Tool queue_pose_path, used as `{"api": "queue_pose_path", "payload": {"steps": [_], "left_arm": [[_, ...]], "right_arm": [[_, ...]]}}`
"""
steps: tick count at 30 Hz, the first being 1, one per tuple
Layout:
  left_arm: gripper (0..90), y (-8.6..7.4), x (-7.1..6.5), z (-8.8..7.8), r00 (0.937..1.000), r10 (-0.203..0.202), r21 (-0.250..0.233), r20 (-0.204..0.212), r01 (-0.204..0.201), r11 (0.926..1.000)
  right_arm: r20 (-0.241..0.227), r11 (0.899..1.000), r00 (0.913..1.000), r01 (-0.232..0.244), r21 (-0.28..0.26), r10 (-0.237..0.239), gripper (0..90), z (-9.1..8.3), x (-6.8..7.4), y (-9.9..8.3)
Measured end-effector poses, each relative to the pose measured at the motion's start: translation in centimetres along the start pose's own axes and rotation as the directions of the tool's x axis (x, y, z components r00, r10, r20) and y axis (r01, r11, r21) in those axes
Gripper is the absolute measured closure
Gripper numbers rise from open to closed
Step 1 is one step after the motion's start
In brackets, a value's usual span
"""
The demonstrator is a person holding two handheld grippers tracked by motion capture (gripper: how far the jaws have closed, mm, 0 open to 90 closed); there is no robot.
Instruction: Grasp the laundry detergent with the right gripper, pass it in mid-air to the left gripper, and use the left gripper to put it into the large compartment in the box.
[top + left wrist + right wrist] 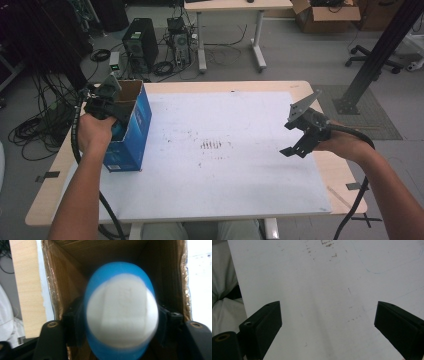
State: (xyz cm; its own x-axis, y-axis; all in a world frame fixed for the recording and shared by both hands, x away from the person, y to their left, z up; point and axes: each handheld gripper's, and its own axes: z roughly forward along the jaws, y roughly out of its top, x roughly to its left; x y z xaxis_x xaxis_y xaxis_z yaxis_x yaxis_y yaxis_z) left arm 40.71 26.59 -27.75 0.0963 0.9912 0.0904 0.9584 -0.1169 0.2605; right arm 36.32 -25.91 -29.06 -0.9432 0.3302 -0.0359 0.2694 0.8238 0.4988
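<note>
My left gripper (pixel 111 114) is at the open top of a blue carton (pixel 137 127) standing at the table's left edge. In the left gripper view its jaws are shut on a blurred, rounded blue object with a white face (pixel 122 312), held just above the brown cardboard inside (pixel 62 285) of the carton. My right gripper (pixel 296 132) hovers over the right side of the white board (pixel 225 175), open, with nothing between its jaws (pixel 328 320).
The white board has small brown marks at its middle (pixel 211 145) and lies on a wooden table (pixel 47 197). Beyond the table are computer towers (pixel 140 42), floor cables (pixel 35 130), a desk (pixel 230 30) and a black metal post (pixel 375 55).
</note>
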Motion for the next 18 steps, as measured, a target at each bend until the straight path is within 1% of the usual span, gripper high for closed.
{"api": "queue_pose_path", "payload": {"steps": [2, 6, 9, 14, 16, 18], "left_arm": [[34.6, 0.0, 0.1, -0.3, 1.0, -0.001, -0.013, -0.005, 0.001, 0.9999], [32.3, -0.2, 0.3, -1.1, 1.0, -0.007, -0.017, 0.002, 0.008, 0.9998], [30.0, -0.4, 0.5, -1.9, 0.9998, -0.018, -0.031, 0.01, 0.019, 0.9994], [25.7, -0.9, 0.5, -3.5, 0.9994, -0.023, -0.057, 0.028, 0.024, 0.9981], [24.4, -1.0, 0.3, -4.2, 0.9995, -0.011, -0.066, 0.031, 0.013, 0.9977], [24.0, -1.3, 0.0, -5.0, 0.9992, 0.011, -0.07, 0.04, -0.008, 0.9975]], "right_arm": [[0.001, 1.0, 1.0, 0.001, 0.002, -0.001, 7.3, 0.0, 0.0, 0.0], [0.002, 1.0, 1.0, 0.002, -0.003, -0.002, 7.4, -0.2, 0.2, 0.2], [0.006, 1.0, 1.0, 0.004, -0.003, -0.004, 7.5, -0.3, 0.3, 0.4], [0.011, 1.0, 0.9999, 0.013, -0.008, -0.013, 7.4, -0.6, 0.7, 0.6], [0.012, 1.0, 0.9998, 0.013, -0.006, -0.013, 7.5, -0.7, 0.9, 0.7], [0.014, 1.0, 0.9997, 0.019, -0.008, -0.019, 7.5, -0.8, 1.1, 0.7]]}}
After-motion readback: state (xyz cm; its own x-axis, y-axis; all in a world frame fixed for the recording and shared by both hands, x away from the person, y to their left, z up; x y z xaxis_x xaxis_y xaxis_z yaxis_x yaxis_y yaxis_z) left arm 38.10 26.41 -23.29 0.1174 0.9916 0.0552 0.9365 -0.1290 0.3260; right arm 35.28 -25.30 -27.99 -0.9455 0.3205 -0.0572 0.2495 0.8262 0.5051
